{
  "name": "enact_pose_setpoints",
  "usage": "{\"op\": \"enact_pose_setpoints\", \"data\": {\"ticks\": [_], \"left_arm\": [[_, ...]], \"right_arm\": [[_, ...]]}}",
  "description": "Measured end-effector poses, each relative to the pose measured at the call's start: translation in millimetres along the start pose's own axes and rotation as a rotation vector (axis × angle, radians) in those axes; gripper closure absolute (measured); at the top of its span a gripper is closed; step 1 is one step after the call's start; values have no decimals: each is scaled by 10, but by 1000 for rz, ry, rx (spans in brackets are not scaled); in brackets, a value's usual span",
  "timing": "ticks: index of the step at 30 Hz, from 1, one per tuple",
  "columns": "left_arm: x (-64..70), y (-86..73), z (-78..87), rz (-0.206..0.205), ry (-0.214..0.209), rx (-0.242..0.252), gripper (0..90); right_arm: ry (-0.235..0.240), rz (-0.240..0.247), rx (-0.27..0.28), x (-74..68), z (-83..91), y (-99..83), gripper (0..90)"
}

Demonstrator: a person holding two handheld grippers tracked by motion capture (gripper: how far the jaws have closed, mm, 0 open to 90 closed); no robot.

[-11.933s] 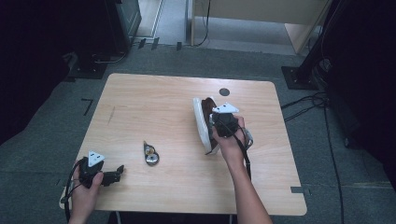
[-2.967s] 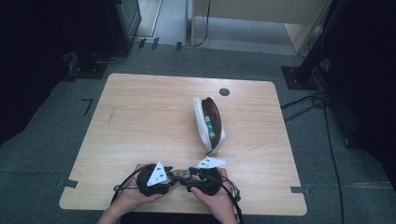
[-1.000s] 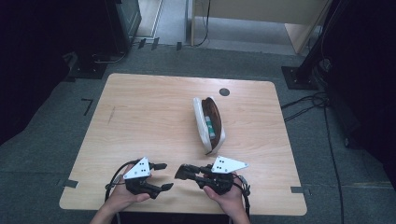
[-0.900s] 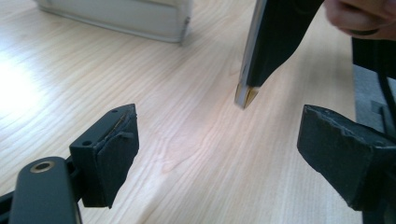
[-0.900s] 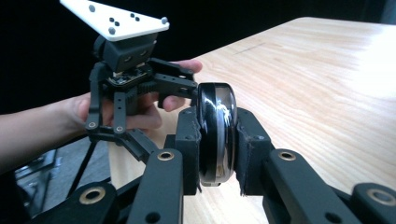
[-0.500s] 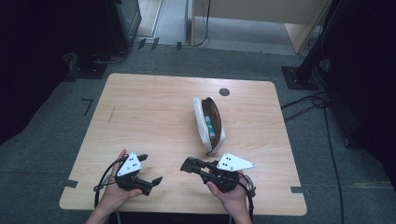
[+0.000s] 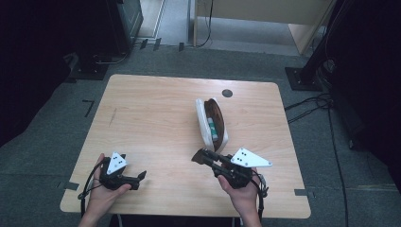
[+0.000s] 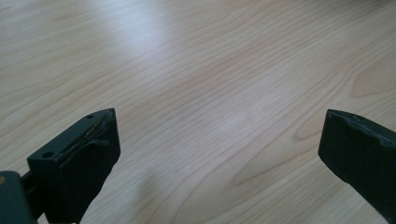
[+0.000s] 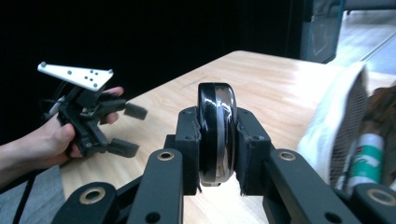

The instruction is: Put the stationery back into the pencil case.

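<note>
Black and glossy, a small round disc [image 9: 217,133] clamped edge-up between the pads of the right gripper [image 9: 217,140], squeezed at both flat faces. Just past the jaw tips and off to the right, a white mesh pouch [image 9: 338,123] lying open on the wooden table [image 7: 156,118], a green-and-white tube [image 9: 369,156] and something brown inside. From the high view, that right gripper [image 7: 201,156] just short of the pouch's [image 7: 212,118] near end.

Probably the step in hand: carrying the disc into the pouch. Best done with a steady squeeze, tips swung right toward the open mouth, disc lowered inside past the mesh rim before letting go, without nudging the tube.

Farther off to the left, the left gripper [image 9: 119,128], jaws spread wide, nothing between them; the same [image 8: 219,158] seen over bare wood in its own view, and near the table's front corner from above [image 7: 141,177].

Hard to make out: what the disc really is, its lower edge hidden behind the pads. Pouch cut off at the frame edge; brown contents too dark to identify.
</note>
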State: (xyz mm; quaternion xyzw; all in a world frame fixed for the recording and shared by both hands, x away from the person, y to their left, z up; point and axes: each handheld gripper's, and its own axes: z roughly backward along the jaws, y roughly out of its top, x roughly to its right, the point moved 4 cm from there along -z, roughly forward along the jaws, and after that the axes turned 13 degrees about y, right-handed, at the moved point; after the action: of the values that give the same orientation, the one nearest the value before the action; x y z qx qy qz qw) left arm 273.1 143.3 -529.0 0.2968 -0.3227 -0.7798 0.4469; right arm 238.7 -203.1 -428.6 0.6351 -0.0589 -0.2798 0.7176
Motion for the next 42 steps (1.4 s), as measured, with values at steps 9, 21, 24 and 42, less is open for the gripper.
{"op": "enact_pose_setpoints", "data": {"ticks": [9, 21, 24, 42], "left_arm": [[-314, -159, 57, 64, 121, -69, 0], [-412, -278, -30, 69, 233, -134, 0], [-409, -284, -36, 76, 237, -125, 0], [-426, -288, -67, 110, 161, -153, 0]], "right_arm": [[-81, 7, 48, 77, 149, 188, 744], [-232, 30, 99, 267, 255, 472, 744], [-285, 30, 92, 318, 248, 497, 743], [-463, -14, -164, 691, -210, 370, 742]]}}
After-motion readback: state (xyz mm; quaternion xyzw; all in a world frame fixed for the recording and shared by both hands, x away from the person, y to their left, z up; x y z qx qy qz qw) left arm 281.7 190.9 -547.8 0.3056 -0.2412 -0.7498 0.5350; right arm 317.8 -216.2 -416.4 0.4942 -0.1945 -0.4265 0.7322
